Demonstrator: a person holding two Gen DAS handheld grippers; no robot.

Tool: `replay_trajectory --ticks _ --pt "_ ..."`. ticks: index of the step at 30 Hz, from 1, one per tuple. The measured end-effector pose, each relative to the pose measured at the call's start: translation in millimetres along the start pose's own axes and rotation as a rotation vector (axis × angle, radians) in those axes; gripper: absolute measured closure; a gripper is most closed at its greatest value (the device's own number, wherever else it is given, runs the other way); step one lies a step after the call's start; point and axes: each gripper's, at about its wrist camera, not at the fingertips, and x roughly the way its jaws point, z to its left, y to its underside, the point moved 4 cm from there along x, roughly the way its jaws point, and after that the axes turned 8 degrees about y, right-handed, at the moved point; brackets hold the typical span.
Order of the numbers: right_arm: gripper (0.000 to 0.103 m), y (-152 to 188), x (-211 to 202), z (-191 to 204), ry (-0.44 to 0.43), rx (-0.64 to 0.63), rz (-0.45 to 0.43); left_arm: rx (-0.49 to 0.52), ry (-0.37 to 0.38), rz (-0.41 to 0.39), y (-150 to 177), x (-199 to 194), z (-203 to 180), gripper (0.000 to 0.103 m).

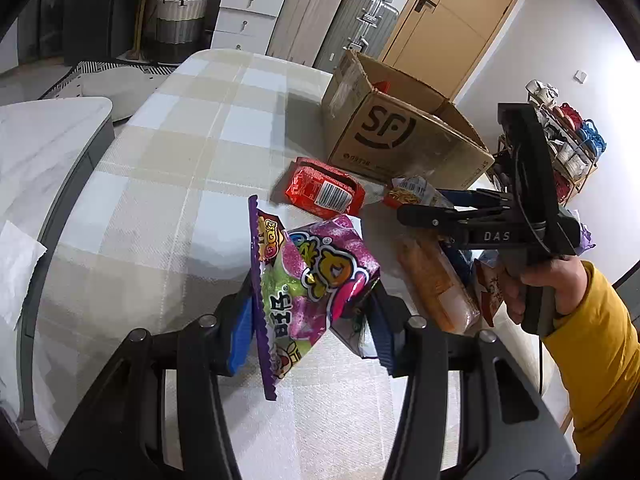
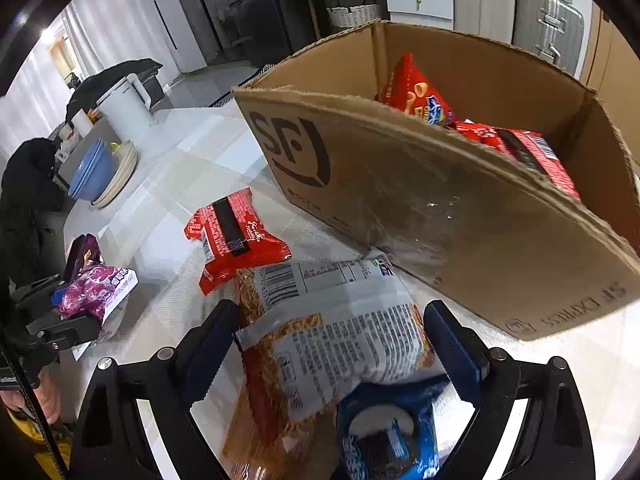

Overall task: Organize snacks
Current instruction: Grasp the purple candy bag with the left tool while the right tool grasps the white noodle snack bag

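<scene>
My left gripper (image 1: 312, 320) is shut on a purple-and-pink candy bag (image 1: 316, 276), held above the checked tablecloth (image 1: 180, 160). In the right wrist view the same bag (image 2: 96, 288) shows at far left in the left gripper (image 2: 76, 304). My right gripper (image 2: 334, 340) stands wide open, its pads either side of a white-and-orange noodle-snack packet (image 2: 340, 336) that lies on the table. A blue cookie packet (image 2: 384, 432) lies under it. A red packet (image 2: 236, 232) lies on the cloth by the open cardboard box (image 2: 400, 200), which holds red snack bags (image 2: 416, 88).
From the left wrist the box (image 1: 400, 136) stands at the table's far right, with the red packet (image 1: 324, 192) before it and an orange packet (image 1: 436, 284) nearby. Stacked bowls (image 2: 100, 176) and a white kettle (image 2: 128, 100) sit at the far end. A yellow sleeve (image 1: 600, 340) is on the right.
</scene>
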Motion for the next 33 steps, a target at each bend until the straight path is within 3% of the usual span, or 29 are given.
replay_trajectory --ticks 9,18,26,33 --pt "0.032 1.0 -0.9 -3.4 -0.019 0.038 0.016 -0.005 -0.005 0.004 0.8 1.7 -1.1 0.057" --pt "0.036 7.6 -23.7 1.2 -0.071 0.084 -0.048 0.003 -0.017 -0.01 3.8 -9.0 -9.2 0.056" --pt "0.036 16.1 -82.6 3.1 -0.179 0.15 -0.159 0.024 -0.029 -0.031 5.6 -21.4 -22.9 0.056" --pt "0.036 42.8 -132.3 -3.6 -0.273 0.232 -0.263 0.057 -0.031 -0.041 6.9 -30.0 -42.4 0.056"
